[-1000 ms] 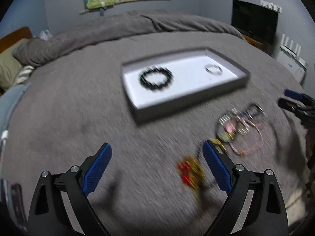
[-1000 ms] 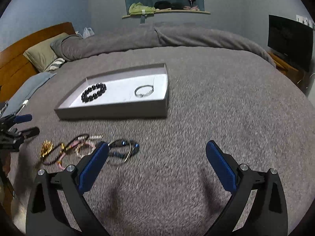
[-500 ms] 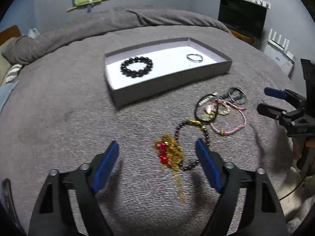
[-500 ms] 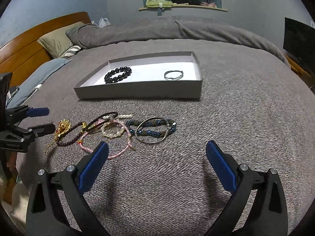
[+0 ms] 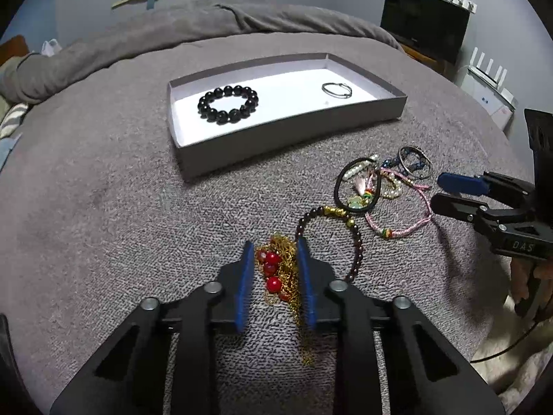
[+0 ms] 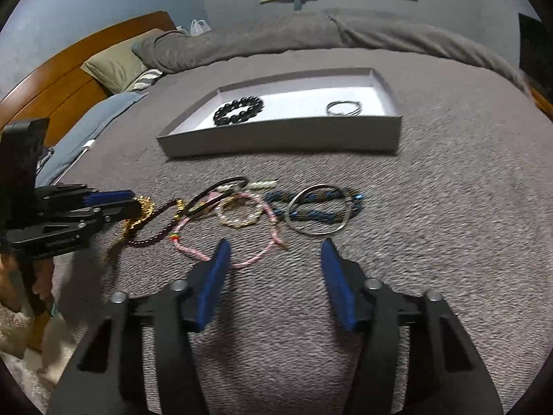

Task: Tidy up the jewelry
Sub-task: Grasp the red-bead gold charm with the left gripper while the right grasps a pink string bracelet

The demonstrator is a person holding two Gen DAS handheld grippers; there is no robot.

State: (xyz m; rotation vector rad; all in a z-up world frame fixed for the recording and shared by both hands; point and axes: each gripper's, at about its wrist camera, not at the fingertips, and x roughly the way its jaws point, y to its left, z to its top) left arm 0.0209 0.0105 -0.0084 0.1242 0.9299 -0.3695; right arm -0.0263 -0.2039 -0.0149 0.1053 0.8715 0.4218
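Note:
A gold chain with red beads (image 5: 288, 269) lies bunched on the grey blanket. My left gripper (image 5: 274, 242) is closing on it, and both blue pads touch the pile. To its right sit a dark red bead bracelet (image 5: 359, 245), a pink cord bracelet (image 6: 193, 250), a pearl bracelet (image 6: 238, 223), a blue bead bracelet (image 6: 311, 215) and a silver bangle (image 6: 312, 232). My right gripper (image 6: 275, 242) hovers just short of the bangle and pink cord; its jaws are closing with nothing between them. The grey tray (image 5: 287, 138) holds a black bead bracelet (image 5: 228, 103) and a thin silver bracelet (image 5: 337, 90).
The whole scene is on a bed with a rumpled grey duvet (image 6: 311, 38) at the back and pillows (image 6: 114, 65) by a wooden headboard (image 6: 69, 65). A TV (image 5: 425, 20) and a router (image 5: 487, 90) stand off the right side. A hand (image 5: 525, 276) grips the right tool.
My left gripper's jaws have narrowed from wide apart to hugging the gold chain. The right gripper came closer to the jewelry pile, and its jaws have narrowed.

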